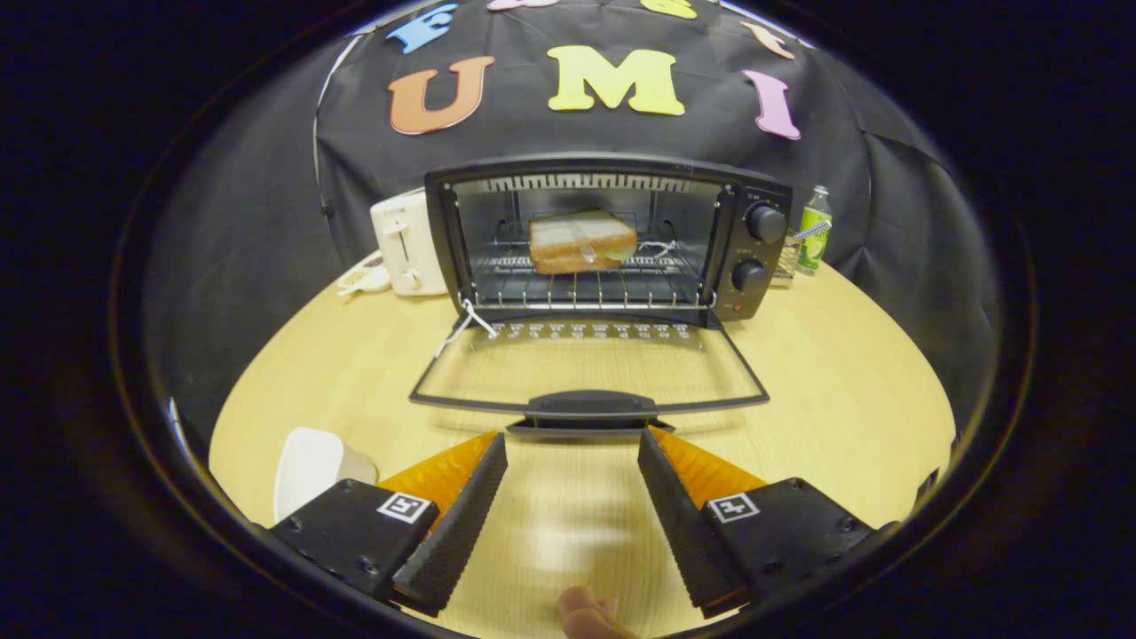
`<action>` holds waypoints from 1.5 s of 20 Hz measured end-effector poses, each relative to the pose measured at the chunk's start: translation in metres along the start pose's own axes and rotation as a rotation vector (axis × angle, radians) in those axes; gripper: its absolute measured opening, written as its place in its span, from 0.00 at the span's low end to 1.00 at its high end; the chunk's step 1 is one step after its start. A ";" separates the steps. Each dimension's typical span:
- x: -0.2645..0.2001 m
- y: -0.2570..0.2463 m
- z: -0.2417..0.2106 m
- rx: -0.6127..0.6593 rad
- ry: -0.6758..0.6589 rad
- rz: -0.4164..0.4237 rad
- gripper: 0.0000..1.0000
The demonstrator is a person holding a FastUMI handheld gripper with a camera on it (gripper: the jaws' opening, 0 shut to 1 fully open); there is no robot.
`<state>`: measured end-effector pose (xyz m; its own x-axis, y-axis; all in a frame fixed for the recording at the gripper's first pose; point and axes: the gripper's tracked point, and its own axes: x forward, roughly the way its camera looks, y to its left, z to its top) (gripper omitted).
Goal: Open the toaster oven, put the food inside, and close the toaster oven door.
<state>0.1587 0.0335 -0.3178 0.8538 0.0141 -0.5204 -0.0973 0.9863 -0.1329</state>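
The black toaster oven [754, 248] stands at the back of the round wooden table [843, 390]. Its glass door [590, 368] lies folded down flat toward me, with the door handle [590, 406] just ahead of my fingertips. A sandwich of white bread [582, 240] rests on the wire rack [586, 288] inside the oven. My gripper [572, 439] is open, nothing between its fingers, and it hovers over the table right before the handle.
A white pop-up toaster [406, 244] stands left of the oven, a small white dish [364, 280] in front of it. A green bottle [815, 229] is behind the oven's right side. A white plate [311, 466] lies near my left finger. A fingertip [586, 612] shows below.
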 end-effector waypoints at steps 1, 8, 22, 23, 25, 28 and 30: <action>0.006 -0.005 -0.008 0.005 0.020 -0.029 0.98; 0.031 -0.006 -0.008 0.060 -0.019 -0.037 1.00; 0.000 -0.014 0.033 0.062 -0.336 -0.055 1.00; 0.003 -0.019 0.039 0.065 -0.371 -0.064 1.00; 0.005 -0.019 0.037 0.066 -0.371 -0.054 1.00; 0.001 -0.020 0.042 0.071 -0.392 -0.042 1.00; 0.002 -0.019 0.044 0.076 -0.404 -0.036 1.00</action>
<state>0.1844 0.0216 -0.2788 0.9896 0.0279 -0.1413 -0.0388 0.9965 -0.0747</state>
